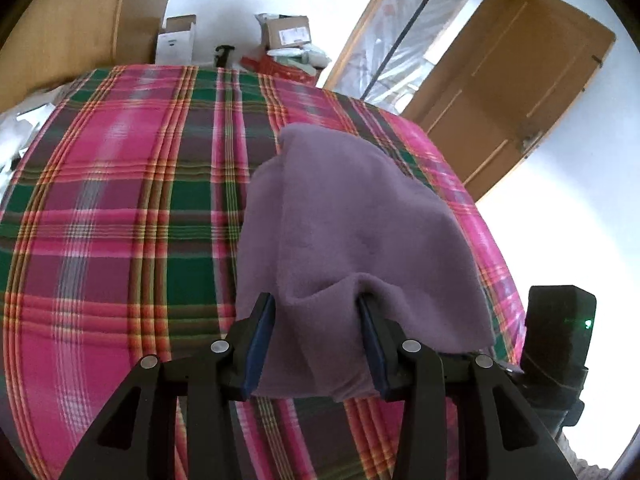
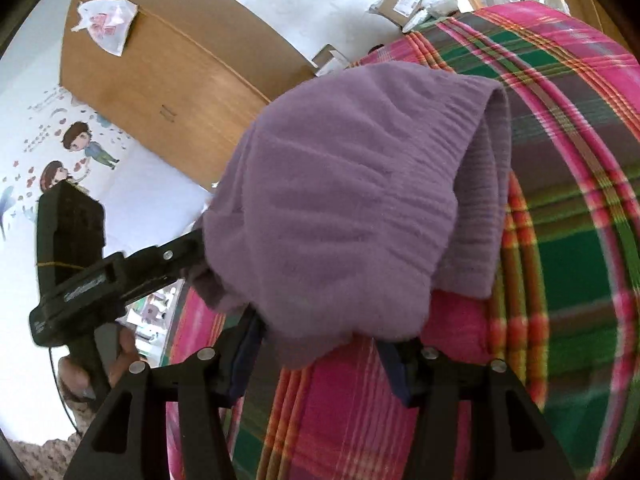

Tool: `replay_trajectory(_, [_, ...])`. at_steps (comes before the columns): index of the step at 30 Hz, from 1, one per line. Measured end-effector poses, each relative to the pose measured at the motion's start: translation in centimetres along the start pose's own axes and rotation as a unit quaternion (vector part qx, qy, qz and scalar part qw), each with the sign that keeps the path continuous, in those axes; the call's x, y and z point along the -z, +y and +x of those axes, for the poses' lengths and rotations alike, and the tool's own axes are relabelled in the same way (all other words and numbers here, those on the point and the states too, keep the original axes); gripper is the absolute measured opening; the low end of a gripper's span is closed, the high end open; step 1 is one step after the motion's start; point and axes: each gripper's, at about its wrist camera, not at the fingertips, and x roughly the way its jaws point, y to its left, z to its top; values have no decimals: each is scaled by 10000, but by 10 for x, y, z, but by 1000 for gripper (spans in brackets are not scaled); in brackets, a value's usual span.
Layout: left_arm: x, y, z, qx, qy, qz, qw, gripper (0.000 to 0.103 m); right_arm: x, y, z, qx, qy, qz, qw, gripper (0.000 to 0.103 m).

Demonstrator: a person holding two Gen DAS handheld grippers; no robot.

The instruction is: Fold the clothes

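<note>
A purple fleece garment [image 1: 340, 220] lies folded in layers on the plaid bedspread [image 1: 120, 200], towards its right side. My left gripper [image 1: 316, 304] is open, and the garment's near edge sags between its two blue-padded fingers [image 1: 262, 320]. In the right wrist view the same purple garment [image 2: 340, 184] bulges up close, its ribbed edge folded over. My right gripper [image 2: 320, 344] is open too, with the cloth draped over both fingertips and hiding them. The left gripper [image 2: 188, 254] reaches in from the left, its tip under the cloth.
A wooden wardrobe [image 2: 160, 80] with a plastic bag [image 2: 106, 20] on top stands behind the bed. Cardboard boxes [image 1: 286, 32] sit on the floor beyond it. An open wooden door [image 1: 512, 80] is at the right. A hand [image 2: 120, 360] holds the left gripper's handle.
</note>
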Motion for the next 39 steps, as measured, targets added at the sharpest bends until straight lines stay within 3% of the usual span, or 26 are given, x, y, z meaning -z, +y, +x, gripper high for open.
replay_trajectory(4, [-5,2,8,-5,156,-77,9998,44,-8,7,11,100,-38,-198,9997,53])
replay_trajectory(8, [-7,3,15,130,256,-177,9994,44,-10,10,14,242,-67,-312,9992,30])
replay_trajectory(10, [-9,2,15,214,260,-184,9993,35,-11,17,7,376,-227,-520,9977,23])
replay_trajectory(14, [-12,-8,9,455,139,-265,9985,25,-13,35,-12,679,-662,-1018,9903,19])
replay_trajectory(19, [-20,-34,-4,893,-118,-208,9957,22,-22,50,-49,1001,-1205,-1383,9779,18])
replay_trajectory(23, [-26,-57,-12,1269,-328,-193,9912,22,-21,63,-88,1652,-1580,-2098,9506,18])
replay_trajectory(29, [-40,-80,-28,1846,-623,-297,9804,22,-32,102,-120,2438,-2092,-3094,8950,18])
replay_trajectory(34, [-45,-89,-60,1890,-1091,-160,9758,22,-40,136,-125,2730,-2486,-3804,8479,18])
replay_trajectory(36, [-42,-79,-66,1766,-1159,-272,9771,22,-39,144,-115,2638,-2446,-3955,8451,18])
replay_trajectory(39, [-33,-57,-66,1535,-1095,-506,9808,22,-37,143,-94,2270,-2175,-3893,8658,18])
